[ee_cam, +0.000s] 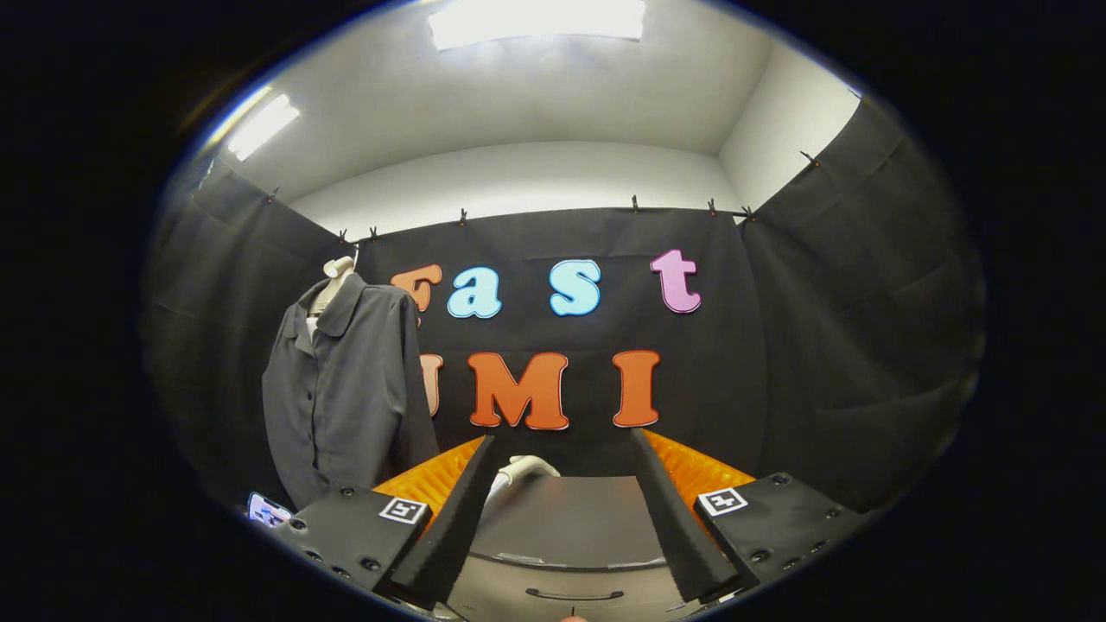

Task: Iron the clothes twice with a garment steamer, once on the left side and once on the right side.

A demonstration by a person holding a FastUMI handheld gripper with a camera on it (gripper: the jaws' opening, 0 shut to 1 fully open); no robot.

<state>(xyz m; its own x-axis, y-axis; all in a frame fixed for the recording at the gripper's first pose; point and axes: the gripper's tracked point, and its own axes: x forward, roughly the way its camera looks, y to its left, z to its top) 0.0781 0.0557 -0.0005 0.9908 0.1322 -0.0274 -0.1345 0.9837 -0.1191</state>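
The fingers (563, 449) stand wide apart over a dark tabletop (570, 518), the pale steamer (523, 471) lying between them near the left one (touching neither), while the dark shirt (346, 389) hangs on a hanger well beyond to the left.

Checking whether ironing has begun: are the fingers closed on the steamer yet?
No. The gripper has its fingers spread apart, and the white steamer lies between them untouched, with the grey shirt hanging beyond.
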